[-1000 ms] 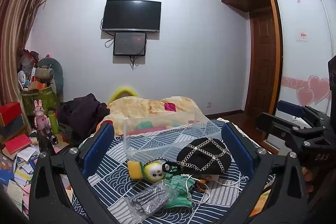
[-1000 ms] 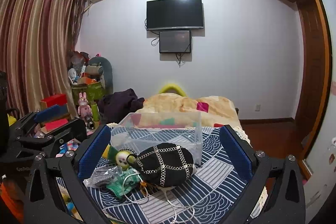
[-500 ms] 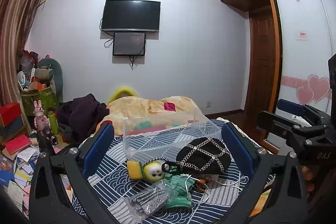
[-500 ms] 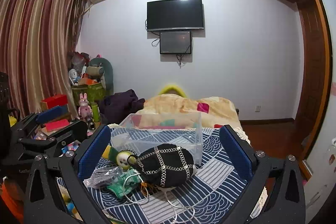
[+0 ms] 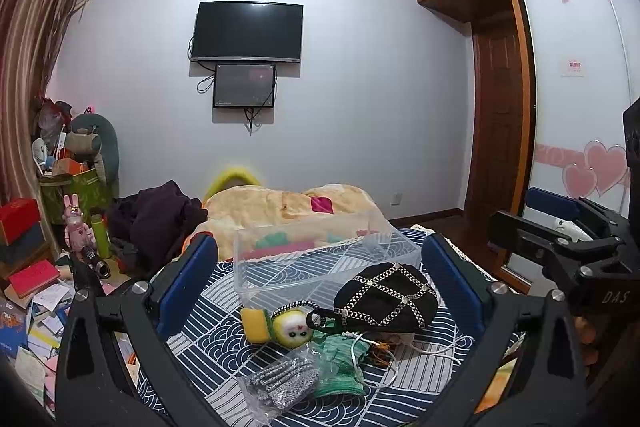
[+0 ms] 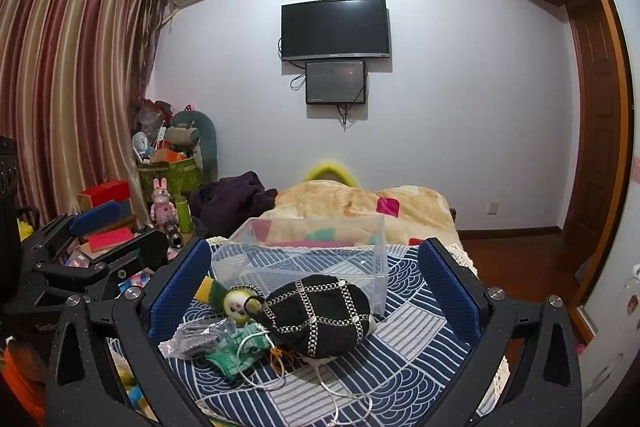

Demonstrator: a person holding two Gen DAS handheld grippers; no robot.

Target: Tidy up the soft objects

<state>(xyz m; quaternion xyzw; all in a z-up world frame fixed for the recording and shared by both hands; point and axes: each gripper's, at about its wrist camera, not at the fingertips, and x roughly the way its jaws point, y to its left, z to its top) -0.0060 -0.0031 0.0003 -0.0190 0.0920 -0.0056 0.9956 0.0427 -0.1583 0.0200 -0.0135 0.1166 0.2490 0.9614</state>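
Note:
On a blue patterned cloth [image 5: 224,299] lie a black studded pouch [image 5: 384,297], a yellow-green plush toy [image 5: 280,323], green knitted fabric [image 5: 340,359] and a bag of grey gloves [image 5: 280,383]. A clear plastic bin [image 5: 316,263] stands behind them. My left gripper [image 5: 320,279] is open and empty, held above them. My right gripper [image 6: 312,283] is open and empty too, with the pouch [image 6: 320,311], the toy [image 6: 236,303] and the bin [image 6: 312,255] between its fingers in its view.
White and orange cables [image 6: 304,375] trail under the pouch. A bed with a beige blanket [image 5: 288,207] and dark clothes [image 5: 156,219] lies beyond. Boxes, toys and papers [image 5: 36,291] clutter the floor at left. A wardrobe [image 5: 568,107] stands at right.

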